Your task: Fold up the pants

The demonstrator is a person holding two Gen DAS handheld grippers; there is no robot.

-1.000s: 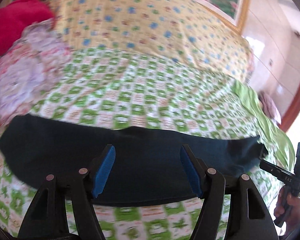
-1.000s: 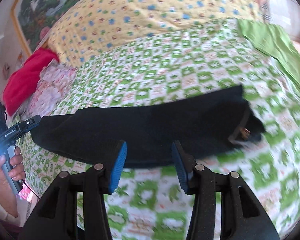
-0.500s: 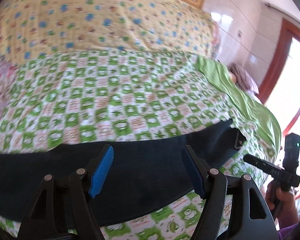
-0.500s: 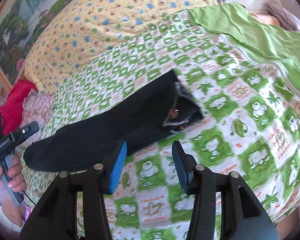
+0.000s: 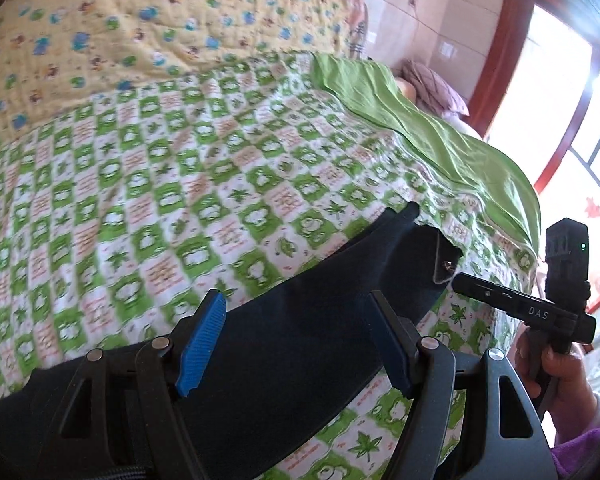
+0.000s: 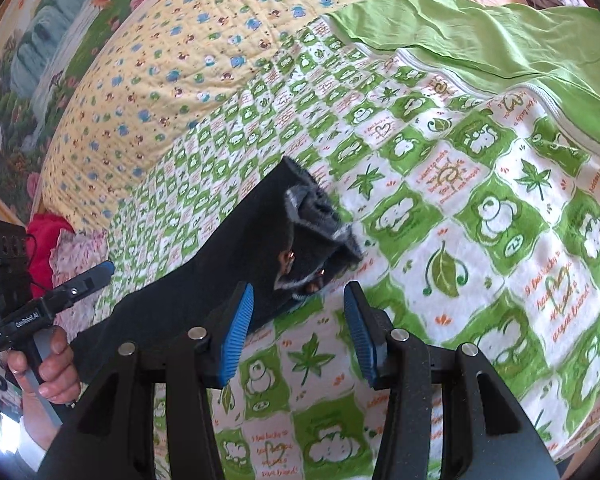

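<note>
my left gripper (image 5: 296, 340) is spread wide, nothing between the blue pads (image 5: 202, 346), hanging just over the middle of the dark pants (image 5: 300, 332). right gripper (image 6: 298, 330) is released too, jaws apart w/ nothing in them, aimed at the waistband end (image 6: 316, 248) where the metal buttons show.

pants lie as one long narrow strip across the near edge of the green checked blanket (image 5: 160, 200), already doubled leg on leg by the look of it. waist end sits at the right, other end runs off to the left, out of my left cam.

what could go wrong: waistband is bunched and curled open, so if i pinch only the top layer the lower one stays behind and the fold goes crooked. pants sit near the bed edge, so a sloppy pull could drag them off the side. blanket is soft and rumpled, pads could catch it along w/ the pants and lift both.

around: yellow dotted quilt (image 6: 188, 64) at the far side, plain green sheet (image 6: 480, 32) far right, red and pink floral cloth (image 6: 66, 248) at far left. none of it is touching the pants, nothing blocks the fold path across the blanket.
</note>
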